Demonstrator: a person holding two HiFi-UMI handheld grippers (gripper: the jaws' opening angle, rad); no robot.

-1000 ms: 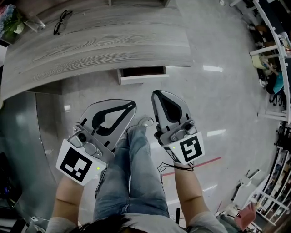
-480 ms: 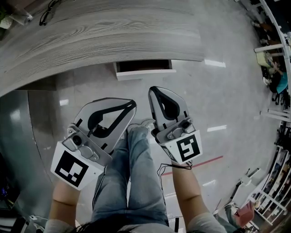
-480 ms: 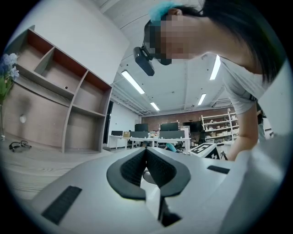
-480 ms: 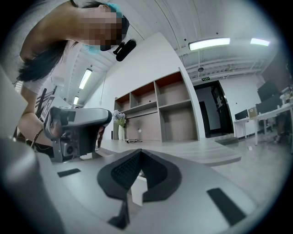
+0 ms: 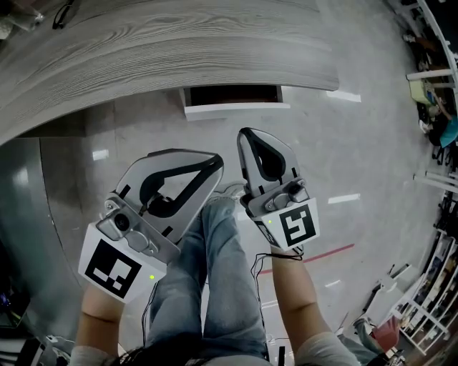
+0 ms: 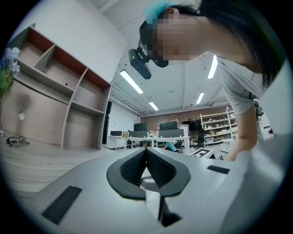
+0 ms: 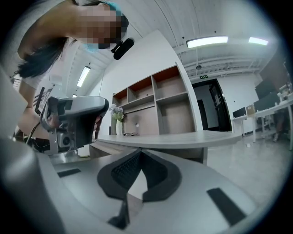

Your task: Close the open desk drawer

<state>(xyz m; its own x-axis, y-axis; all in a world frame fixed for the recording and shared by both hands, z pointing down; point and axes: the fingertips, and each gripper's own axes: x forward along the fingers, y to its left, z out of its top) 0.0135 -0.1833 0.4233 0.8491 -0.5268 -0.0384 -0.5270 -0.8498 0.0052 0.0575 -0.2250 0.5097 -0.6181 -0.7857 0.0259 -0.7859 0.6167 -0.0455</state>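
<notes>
The grey wood desk (image 5: 179, 43) runs across the top of the head view. Under its front edge the drawer (image 5: 236, 109) stands pulled out: a white front panel with a dark inside behind it. My right gripper (image 5: 246, 134) is shut and empty, its tips pointing at the drawer front a short way below it, not touching. My left gripper (image 5: 215, 163) is also shut and empty, lower and to the left, tips angled up-right. In the left gripper view the left gripper's (image 6: 146, 150) pads meet; the right gripper (image 7: 140, 151) shows the same.
Black glasses (image 5: 63, 13) lie on the desk's far left. The person's legs in jeans (image 5: 222, 286) stand below the grippers on a glossy grey floor with a red line (image 5: 315, 257). White racks (image 5: 436, 150) line the right side. A shelf unit (image 7: 155, 105) stands behind the desk.
The desk and drawer have slid up and a little right in the head view and look slightly larger. Both grippers stay shut and keep about the same places before the drawer.
</notes>
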